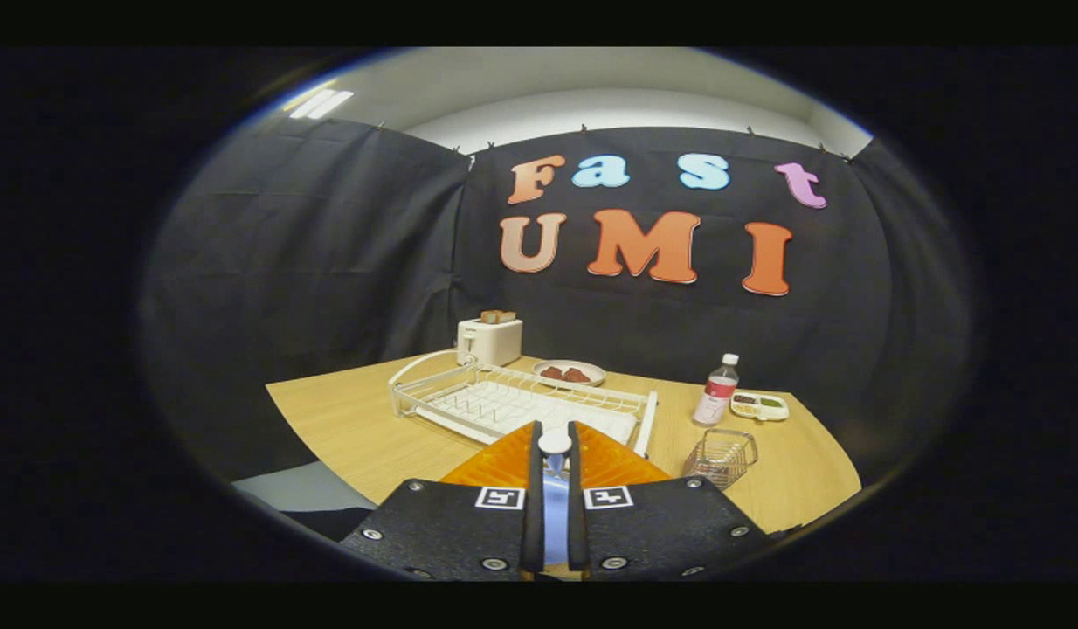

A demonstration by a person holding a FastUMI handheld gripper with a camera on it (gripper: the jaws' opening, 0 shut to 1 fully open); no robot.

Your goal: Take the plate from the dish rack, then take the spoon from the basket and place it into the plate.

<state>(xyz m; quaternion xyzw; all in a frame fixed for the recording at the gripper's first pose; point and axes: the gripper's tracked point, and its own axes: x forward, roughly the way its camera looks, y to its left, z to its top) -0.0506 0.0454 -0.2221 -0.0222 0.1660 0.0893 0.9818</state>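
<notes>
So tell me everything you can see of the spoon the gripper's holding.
The spoon shows as a small white rounded end over a pale blue strip running back down the narrow gap between the fingers. It looks like plastic. The gripper is shut on it, held above an orange plate, in front of the white dish rack.

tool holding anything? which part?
Yes: the tool is shut on the pale blue spoon with a white end, gripped along its handle, above the orange plate.
</notes>
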